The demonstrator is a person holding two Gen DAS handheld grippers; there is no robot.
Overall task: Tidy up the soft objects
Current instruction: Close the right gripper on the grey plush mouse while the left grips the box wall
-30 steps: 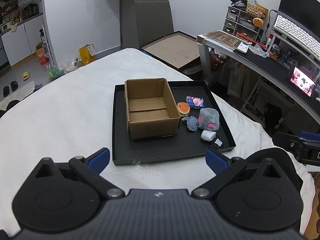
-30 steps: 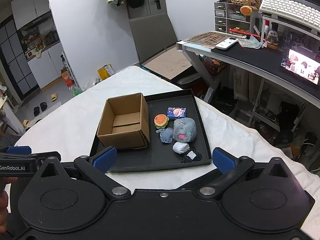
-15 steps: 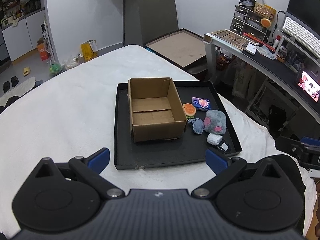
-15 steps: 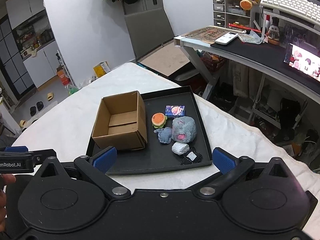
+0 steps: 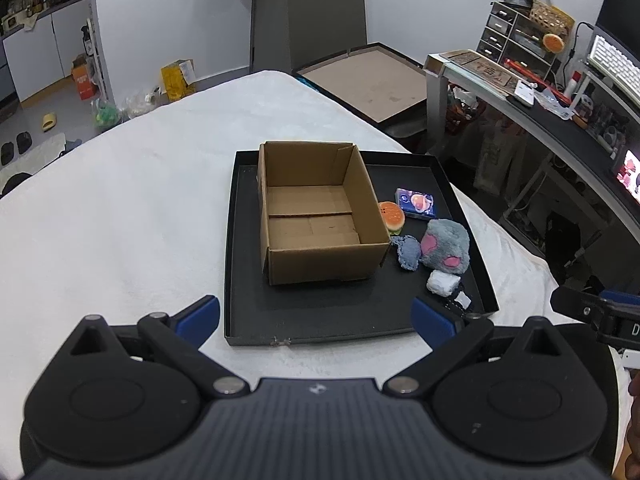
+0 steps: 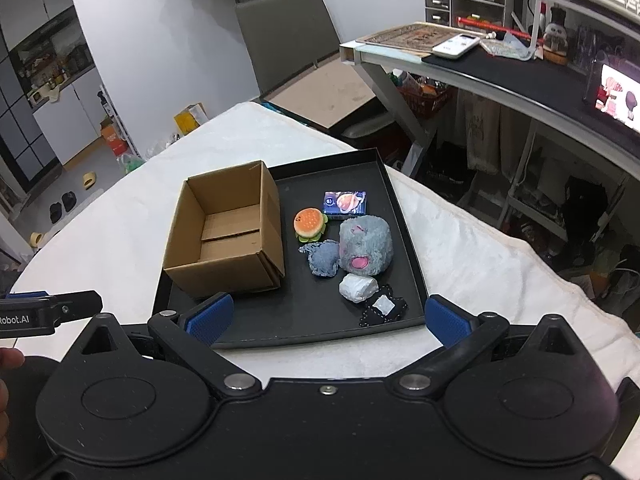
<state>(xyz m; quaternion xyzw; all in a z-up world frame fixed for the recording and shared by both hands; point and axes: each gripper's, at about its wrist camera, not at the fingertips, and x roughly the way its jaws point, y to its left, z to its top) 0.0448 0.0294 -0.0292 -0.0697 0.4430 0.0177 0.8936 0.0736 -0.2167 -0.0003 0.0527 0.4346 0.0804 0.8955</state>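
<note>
An open, empty cardboard box [image 5: 316, 216] [image 6: 228, 240] stands on a black tray [image 5: 248, 320] [image 6: 404, 216] on a white-covered table. To the box's right lie a burger toy [image 6: 308, 224], a blue packet [image 6: 345, 203], a grey plush [image 6: 365, 249], a small blue-grey plush [image 6: 322, 261], a white wad [image 6: 357, 287] and a black star-shaped piece [image 6: 384, 309]. My left gripper [image 5: 316, 316] is open, empty, short of the tray's near edge. My right gripper [image 6: 326, 318] is open, empty, over the tray's near edge.
A desk [image 6: 520, 76] with drawers, keyboard and a lit screen stands to the right. A framed board [image 5: 368, 84] leans behind the table. A grey chair [image 5: 324, 20] stands at the far side. The table's right edge drops off past the tray.
Both grippers have moved forward toward the tray, so the box and toys look larger. Both stay open and empty.
</note>
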